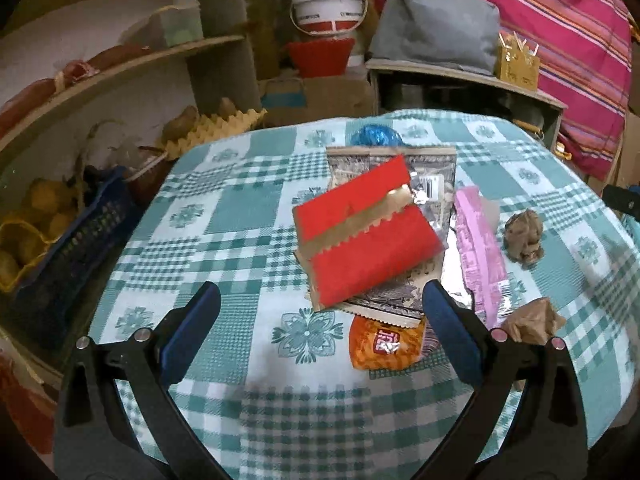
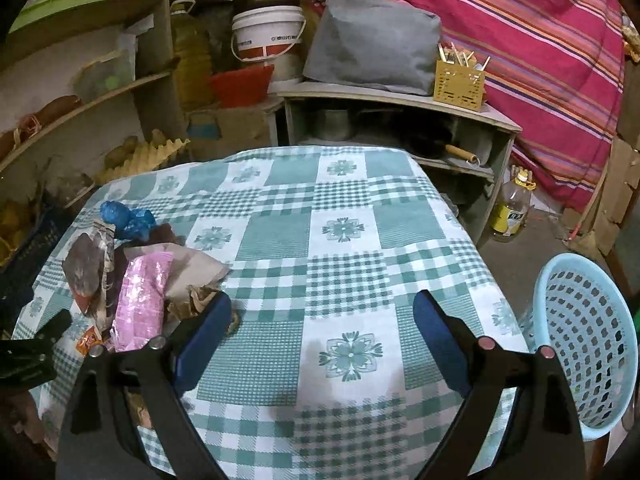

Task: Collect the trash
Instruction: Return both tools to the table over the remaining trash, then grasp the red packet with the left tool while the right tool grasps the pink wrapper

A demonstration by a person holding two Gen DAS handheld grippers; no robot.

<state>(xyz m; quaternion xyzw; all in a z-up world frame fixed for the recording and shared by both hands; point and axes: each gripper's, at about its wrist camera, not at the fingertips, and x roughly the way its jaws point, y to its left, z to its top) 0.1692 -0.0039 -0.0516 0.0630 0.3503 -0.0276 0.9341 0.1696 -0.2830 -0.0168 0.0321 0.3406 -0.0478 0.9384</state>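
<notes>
Trash lies piled on a table with a green checked cloth (image 1: pixel 248 208). A red packet with a gold strip (image 1: pixel 366 236) tops the pile, over a silver wrapper (image 1: pixel 432 188). Beside them are a pink wrapper (image 1: pixel 480 252), an orange sachet (image 1: pixel 384 344), a blue crumpled wrapper (image 1: pixel 374 136) and two brown paper balls (image 1: pixel 524 236) (image 1: pixel 534 320). My left gripper (image 1: pixel 320 308) is open, just short of the pile. My right gripper (image 2: pixel 322 312) is open over bare cloth (image 2: pixel 344 240), with the pink wrapper (image 2: pixel 140 300) and blue wrapper (image 2: pixel 126 216) to its left. A light blue perforated basket (image 2: pixel 588 344) stands off the table's right edge.
Shelves with an egg tray (image 1: pixel 216 128) and a dark blue crate (image 1: pixel 60 264) of yellow fruit stand left of the table. Behind it are a white bucket (image 2: pixel 268 32), a grey cushion (image 2: pixel 372 36) on a low cabinet and a yellow cutlery holder (image 2: pixel 458 84). A bottle (image 2: pixel 512 208) stands on the floor.
</notes>
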